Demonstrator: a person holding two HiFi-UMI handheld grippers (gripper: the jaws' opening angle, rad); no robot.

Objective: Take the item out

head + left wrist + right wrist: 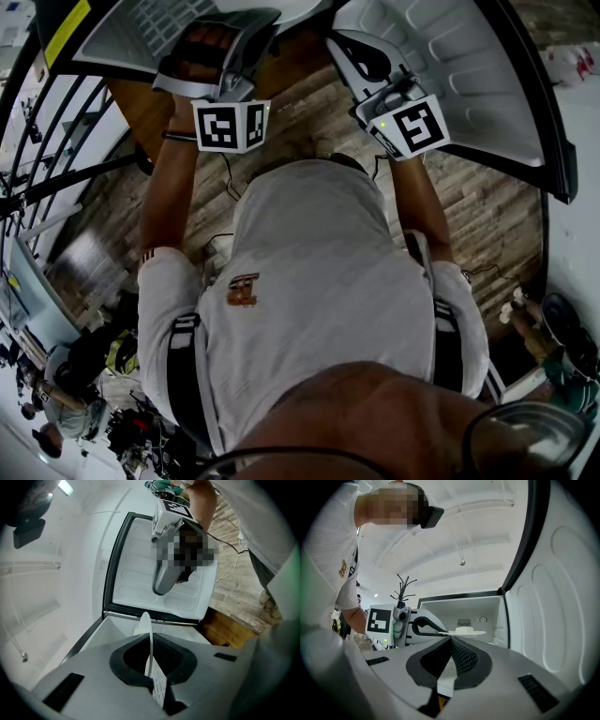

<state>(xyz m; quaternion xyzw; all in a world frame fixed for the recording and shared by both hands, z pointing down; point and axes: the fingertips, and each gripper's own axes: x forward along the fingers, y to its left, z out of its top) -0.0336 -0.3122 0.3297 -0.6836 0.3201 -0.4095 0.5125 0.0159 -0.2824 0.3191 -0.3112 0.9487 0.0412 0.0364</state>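
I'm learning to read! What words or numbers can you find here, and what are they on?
Nothing here can be read.
Orange emblem on the white shirt: too blurred to read.
Tiny print on the white paper slip: too small to read.
Black-and-white square markers: patterns, not words.

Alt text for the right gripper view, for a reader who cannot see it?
The left gripper holds a white plate, with a pale lump on it, level by its rim before an open fridge compartment. The right gripper, jaws shut, fills the foreground; the door stands open at right.
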